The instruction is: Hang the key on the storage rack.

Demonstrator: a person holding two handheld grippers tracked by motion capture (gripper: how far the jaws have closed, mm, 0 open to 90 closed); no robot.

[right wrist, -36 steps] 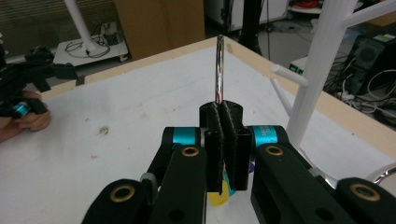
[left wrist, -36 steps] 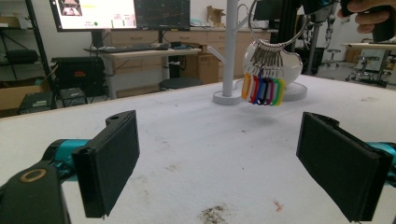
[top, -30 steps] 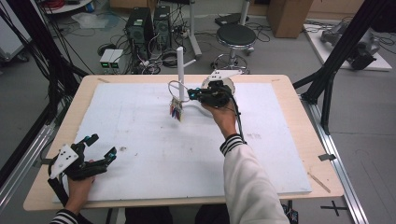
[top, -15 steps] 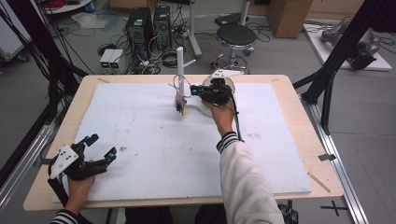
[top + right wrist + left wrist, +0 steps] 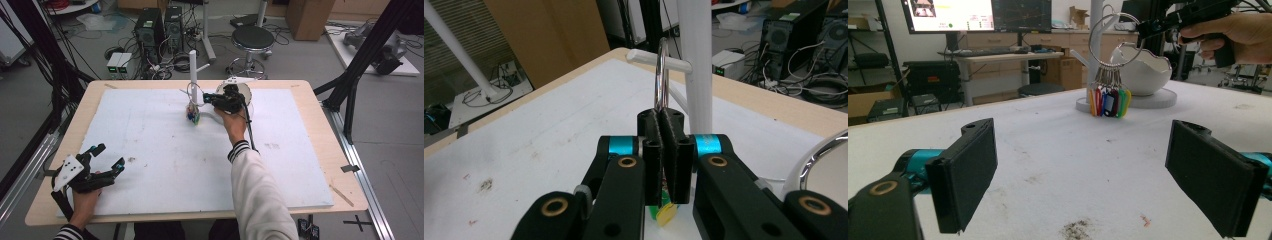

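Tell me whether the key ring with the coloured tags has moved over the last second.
Yes. In the high view the key ring, clamped in the right gripper, has shifted away from the person toward the white peg stand, now hanging just in front of it.

Metal key ring [image 5: 1109, 32], coloured tags [image 5: 1108, 102] hanging, apparently beside white stand [image 5: 192, 67]

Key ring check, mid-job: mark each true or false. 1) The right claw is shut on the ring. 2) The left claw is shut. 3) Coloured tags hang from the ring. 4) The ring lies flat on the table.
1) True: the right claw pinches the key ring.
2) False: the left claw is open, holding nothing.
3) True: coloured tags hang below it.
4) False: it is held up beside the white stand.
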